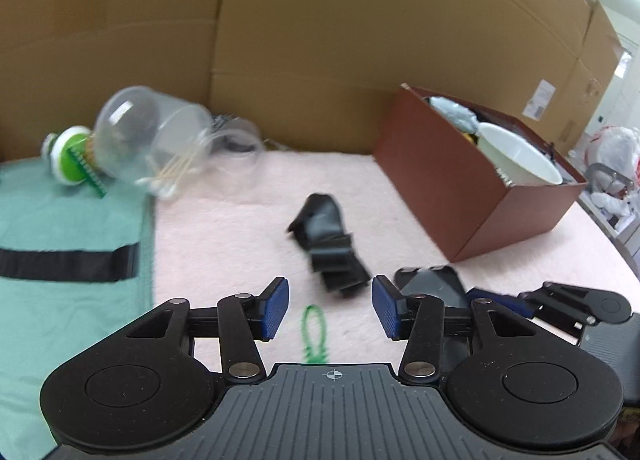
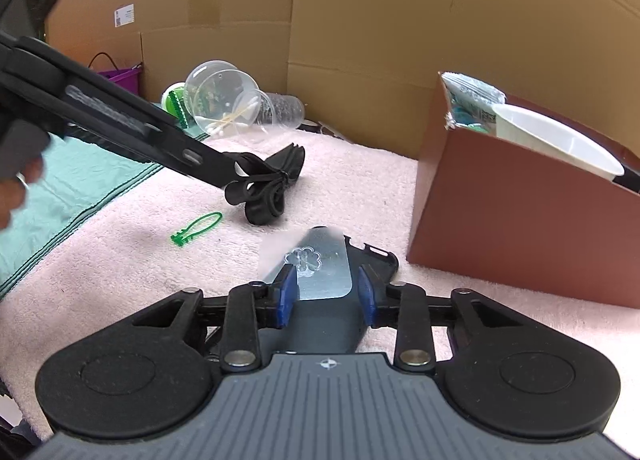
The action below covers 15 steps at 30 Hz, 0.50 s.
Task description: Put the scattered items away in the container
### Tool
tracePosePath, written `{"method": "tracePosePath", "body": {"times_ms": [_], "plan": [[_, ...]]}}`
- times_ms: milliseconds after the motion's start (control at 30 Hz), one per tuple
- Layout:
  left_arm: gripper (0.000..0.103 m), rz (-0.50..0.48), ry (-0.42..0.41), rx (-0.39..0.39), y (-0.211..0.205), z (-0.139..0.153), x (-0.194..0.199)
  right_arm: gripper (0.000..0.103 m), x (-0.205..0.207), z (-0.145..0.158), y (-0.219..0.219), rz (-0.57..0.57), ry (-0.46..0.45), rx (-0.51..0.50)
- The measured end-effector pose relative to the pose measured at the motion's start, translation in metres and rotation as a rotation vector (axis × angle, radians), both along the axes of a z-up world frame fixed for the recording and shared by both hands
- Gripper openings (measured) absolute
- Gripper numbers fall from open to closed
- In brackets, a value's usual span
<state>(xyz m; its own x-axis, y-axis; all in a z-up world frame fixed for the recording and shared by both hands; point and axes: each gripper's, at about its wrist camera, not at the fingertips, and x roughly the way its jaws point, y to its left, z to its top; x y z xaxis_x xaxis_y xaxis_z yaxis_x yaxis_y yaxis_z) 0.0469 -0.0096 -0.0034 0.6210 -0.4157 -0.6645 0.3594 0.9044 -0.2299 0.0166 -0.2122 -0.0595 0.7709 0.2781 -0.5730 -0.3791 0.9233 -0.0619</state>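
Our left claw [image 1: 330,310] stands wide open and empty, low over the pink towel [image 1: 224,244] that covers the worktop. The black strap bundle [image 1: 330,246] lies just ahead of its blue pads, and a small green tie [image 1: 314,336] lies between and below them. From the right wrist view the left claw seems to reach right up to the strap bundle [image 2: 266,190], though we cannot tell if it touches.

Our right claw [image 2: 327,294] is partly open, its pads on either side of a dark phone case [image 2: 360,260] with a clear sheet [image 2: 320,264] lying on it. The pads appear to stand just off the edges, so we judge nothing is gripped yet.

The brown box [image 1: 472,180] sits ahead on the right, already holding a white bowl [image 1: 520,156] and some packets. Clear plastic cups [image 1: 160,140] with cotton swabs, and a green and white object we cannot make out, lie tipped over at the far left near a green cloth [image 1: 60,220].

To do this step well, we should:
- bring the left claw forward so the pads straddle the thick folded part of the strap, not a loose end;
- press down slightly into the towel before closing;
- close the right claw squarely on the case edges so the sheet does not slide off;
- lift each clear of the box wall before letting go.
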Motion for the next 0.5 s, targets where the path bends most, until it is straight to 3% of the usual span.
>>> {"method": "tracePosePath", "body": {"times_ms": [167, 367, 400, 433, 500], "plan": [[0.062, -0.039, 0.049, 0.043, -0.006, -0.020, -0.003, 0.041, 0.003, -0.002, 0.000, -0.009, 0.012, 0.030], [0.063, -0.064, 0.054, 0.082, -0.019, -0.035, 0.004, 0.059, 0.008, -0.005, 0.002, -0.023, 0.020, 0.028], [0.057, -0.063, 0.046, 0.095, -0.022, -0.035, 0.003, 0.059, 0.008, -0.005, 0.002, -0.026, 0.021, 0.031], [0.037, -0.064, 0.036, 0.114, -0.025, -0.036, 0.003, 0.059, 0.009, -0.006, 0.001, -0.027, 0.022, 0.035], [0.019, -0.062, 0.018, 0.163, -0.031, -0.036, 0.001, 0.053, 0.010, -0.006, 0.002, -0.023, 0.030, 0.043]]}}
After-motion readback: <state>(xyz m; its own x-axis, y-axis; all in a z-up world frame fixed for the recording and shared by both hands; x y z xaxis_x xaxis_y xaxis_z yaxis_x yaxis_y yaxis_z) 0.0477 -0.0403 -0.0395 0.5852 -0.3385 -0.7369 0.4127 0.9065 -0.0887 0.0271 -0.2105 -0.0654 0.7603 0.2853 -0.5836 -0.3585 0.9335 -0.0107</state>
